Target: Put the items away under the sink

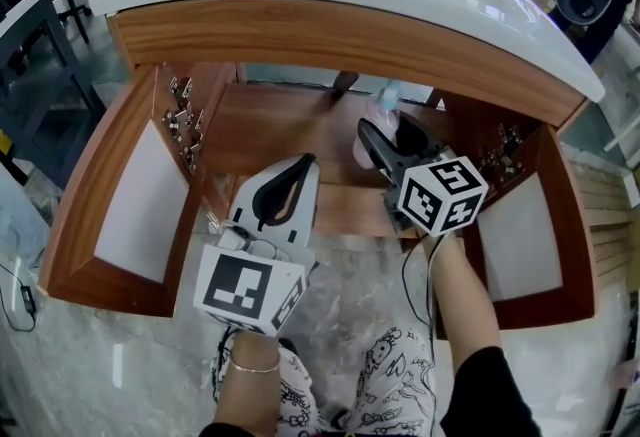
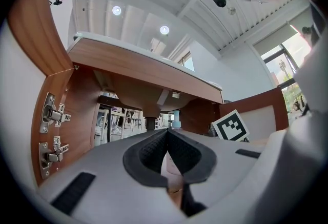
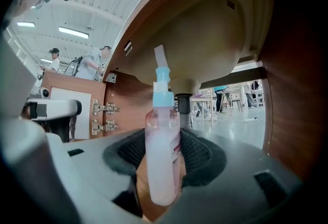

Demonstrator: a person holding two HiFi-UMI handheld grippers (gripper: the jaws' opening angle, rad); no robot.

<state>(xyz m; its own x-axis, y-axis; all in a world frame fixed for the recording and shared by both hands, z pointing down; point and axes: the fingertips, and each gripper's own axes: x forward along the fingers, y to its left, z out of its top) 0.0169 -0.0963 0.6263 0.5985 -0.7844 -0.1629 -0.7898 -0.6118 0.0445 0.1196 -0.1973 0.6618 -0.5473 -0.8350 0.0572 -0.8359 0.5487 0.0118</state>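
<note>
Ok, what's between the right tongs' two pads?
A pink pump bottle, upright, clamped by both pads; the right gripper view shows it.

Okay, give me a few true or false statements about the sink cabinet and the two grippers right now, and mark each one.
1. The right gripper is closed on a pink pump bottle. True.
2. The left gripper has its jaws spread wide. False: its jaws are together, with nothing between them.
3. The cabinet is closed. False: the left door and the right door both stand open.
4. The bottle's pump top is blue. True.
</note>
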